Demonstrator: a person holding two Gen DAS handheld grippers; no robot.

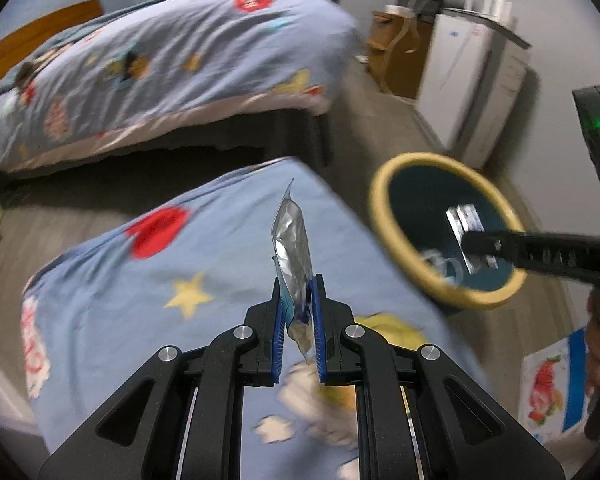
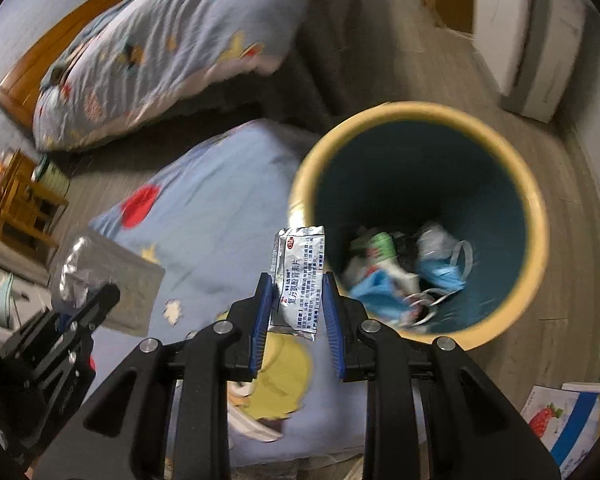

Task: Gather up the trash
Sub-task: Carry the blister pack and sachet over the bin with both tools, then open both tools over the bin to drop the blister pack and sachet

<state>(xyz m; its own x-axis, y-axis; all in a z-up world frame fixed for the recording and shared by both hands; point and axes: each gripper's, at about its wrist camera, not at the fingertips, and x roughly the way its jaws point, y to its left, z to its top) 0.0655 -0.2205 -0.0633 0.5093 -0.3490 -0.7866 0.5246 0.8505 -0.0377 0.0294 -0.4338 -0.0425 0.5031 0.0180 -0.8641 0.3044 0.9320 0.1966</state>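
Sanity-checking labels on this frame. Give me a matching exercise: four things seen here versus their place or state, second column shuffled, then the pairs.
Things:
1. silver foil pouch
2. printed medicine sachet
3. trash bin
4. strawberry package

Place or state:
A. lying flat on the wooden floor beside the bin
B. clamped edge-on in the left gripper, over the blue quilt
C. yellow rim, dark blue inside, with wrappers at the bottom
D. between the fingers of the right gripper, near the bin's rim

Pairs: 1-B, 2-D, 3-C, 4-A
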